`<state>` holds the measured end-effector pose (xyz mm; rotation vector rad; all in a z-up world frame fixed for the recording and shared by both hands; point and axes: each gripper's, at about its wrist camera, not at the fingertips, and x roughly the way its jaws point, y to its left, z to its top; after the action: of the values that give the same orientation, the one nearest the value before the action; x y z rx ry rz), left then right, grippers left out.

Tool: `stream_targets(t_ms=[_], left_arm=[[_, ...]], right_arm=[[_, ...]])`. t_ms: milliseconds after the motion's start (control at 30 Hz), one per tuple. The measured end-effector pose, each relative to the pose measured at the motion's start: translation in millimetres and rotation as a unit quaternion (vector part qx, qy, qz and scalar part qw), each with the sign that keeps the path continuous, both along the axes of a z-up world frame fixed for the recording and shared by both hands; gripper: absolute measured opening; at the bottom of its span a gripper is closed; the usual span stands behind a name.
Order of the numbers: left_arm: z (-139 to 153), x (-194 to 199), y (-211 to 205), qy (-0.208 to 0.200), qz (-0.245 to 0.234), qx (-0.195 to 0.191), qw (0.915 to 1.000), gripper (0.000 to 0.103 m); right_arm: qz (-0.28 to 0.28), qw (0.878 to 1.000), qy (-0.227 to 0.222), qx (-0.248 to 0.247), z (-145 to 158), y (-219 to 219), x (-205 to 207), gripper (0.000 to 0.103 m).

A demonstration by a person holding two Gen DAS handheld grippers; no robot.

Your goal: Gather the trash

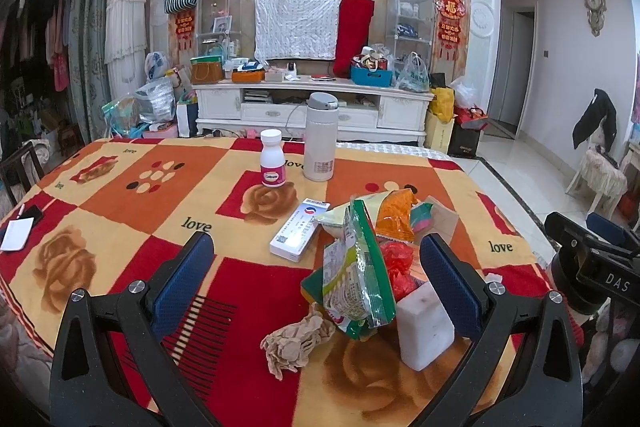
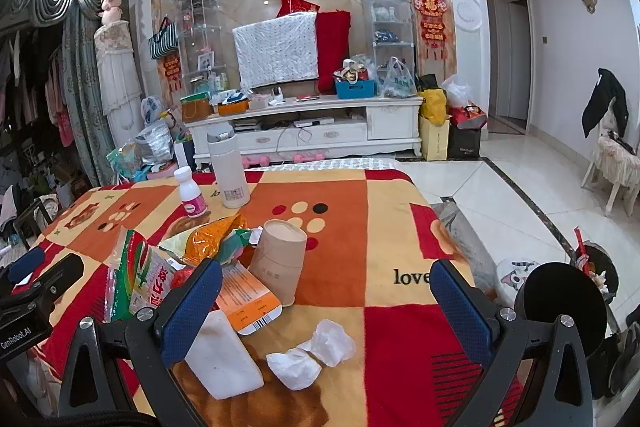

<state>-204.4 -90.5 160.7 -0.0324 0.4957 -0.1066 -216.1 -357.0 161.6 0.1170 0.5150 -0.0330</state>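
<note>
Lying between the right hand-held gripper's (image 2: 326,301) fingers: white tissues (image 2: 312,355).

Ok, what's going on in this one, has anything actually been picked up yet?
Not yet. A person holds two grippers over a blanket-covered table; both are open and empty. The left gripper faces a pile of snack wrappers, a crumpled brown paper and a white block. The right gripper hangs above crumpled white tissues near a cardboard tube. A pill bottle and thermos stand further back.
</note>
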Motion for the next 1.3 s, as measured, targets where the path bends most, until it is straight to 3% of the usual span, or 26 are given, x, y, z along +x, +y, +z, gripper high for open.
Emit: stream_targets(t_ms=[1300], left_arm=[[-7.4, -1.8, 0.0, 0.007, 0.0, 0.0, 1.0, 0.103]], right_arm=[[0.003, 1.0, 0.025, -0.005, -6.1, 2.2, 4.8, 0.103]])
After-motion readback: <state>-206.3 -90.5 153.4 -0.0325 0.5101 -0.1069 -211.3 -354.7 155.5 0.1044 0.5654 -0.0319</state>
